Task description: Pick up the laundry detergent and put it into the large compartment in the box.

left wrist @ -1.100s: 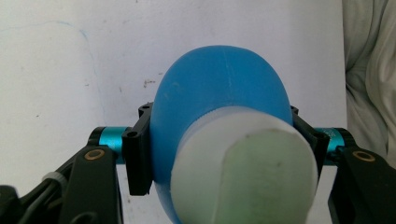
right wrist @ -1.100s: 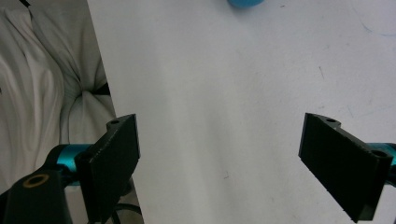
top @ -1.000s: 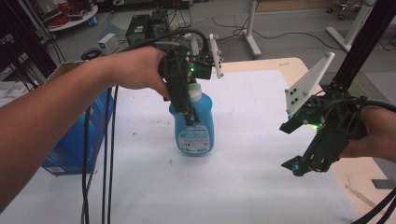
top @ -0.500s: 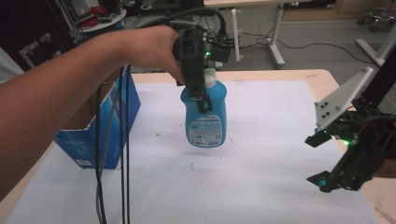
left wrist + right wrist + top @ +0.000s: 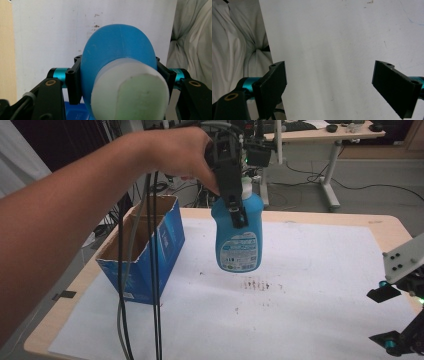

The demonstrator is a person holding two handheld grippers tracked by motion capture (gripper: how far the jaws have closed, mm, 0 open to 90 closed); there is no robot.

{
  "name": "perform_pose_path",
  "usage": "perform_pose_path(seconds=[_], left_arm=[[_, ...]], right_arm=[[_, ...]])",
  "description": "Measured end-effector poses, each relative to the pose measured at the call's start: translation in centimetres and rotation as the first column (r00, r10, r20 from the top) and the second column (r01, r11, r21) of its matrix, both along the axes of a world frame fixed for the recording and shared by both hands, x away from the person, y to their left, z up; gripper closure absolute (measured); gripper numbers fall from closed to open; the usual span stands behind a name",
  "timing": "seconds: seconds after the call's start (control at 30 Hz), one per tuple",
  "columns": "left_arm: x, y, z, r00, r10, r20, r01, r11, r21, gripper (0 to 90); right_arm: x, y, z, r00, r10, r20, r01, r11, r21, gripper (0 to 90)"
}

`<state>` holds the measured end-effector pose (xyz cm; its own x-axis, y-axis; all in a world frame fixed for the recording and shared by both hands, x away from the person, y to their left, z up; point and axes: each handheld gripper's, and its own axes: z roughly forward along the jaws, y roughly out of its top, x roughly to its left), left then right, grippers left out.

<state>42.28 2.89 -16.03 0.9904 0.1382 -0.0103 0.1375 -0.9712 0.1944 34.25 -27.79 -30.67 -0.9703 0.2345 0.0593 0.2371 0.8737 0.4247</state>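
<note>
Bottle (image 5: 237, 237) of blue liquid with a white cap and a printed label hangs in the air above the white sheet (image 5: 310, 270) that covers the table, clear of the surface, roughly upright with its base tipped slightly toward the camera. It sits just to the right of the blue cardboard box (image 5: 167, 240), apart from it. The left gripper (image 5: 235, 202) comes down from above and clamps the bottle at its shoulder just under the cap; in the left gripper view the black jaws press on both sides of the blue body (image 5: 117, 57), with the pale cap (image 5: 130, 92) close to the lens and the stained sheet beyond it. The left hand (image 5: 175, 155) wraps the gripper's body, and its forearm crosses the high view from the lower left. Black cables (image 5: 150, 270) trail down from that gripper in front of the box.

The box stands open at the top on the left part of the table, near the table's left edge. A patch of small dark marks (image 5: 257, 284) lies on the sheet just below the bottle.

The right gripper (image 5: 395, 320) hovers at the lower right corner of the high view, well apart from the bottle. In the right gripper view its jaws stand wide apart with nothing between them, over bare white sheet (image 5: 332, 50), with grey cloth (image 5: 234, 50) at the left.
</note>
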Motion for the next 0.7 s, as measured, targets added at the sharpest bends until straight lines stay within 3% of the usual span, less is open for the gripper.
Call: perform_pose_path(seconds=[0.3, 0.7], left_arm=[[-0.2, 3.3, 2.6, 0.9978, 0.064, 0.019, -0.063, 0.9979, -0.009, 37.9], [-0.5, 9.0, 5.4, 0.9835, 0.176, 0.041, -0.175, 0.9838, -0.041, 37.9]], right_arm=[[0.0, 0.2, 0.2, 1.0000, 0.002, 0.001, -0.002, 1.000, 0.001, 11.7], [0.2, 0.6, 0.2, 1.0000, 0.004, -0.002, -0.004, 1.000, -0.004, 11.7]])
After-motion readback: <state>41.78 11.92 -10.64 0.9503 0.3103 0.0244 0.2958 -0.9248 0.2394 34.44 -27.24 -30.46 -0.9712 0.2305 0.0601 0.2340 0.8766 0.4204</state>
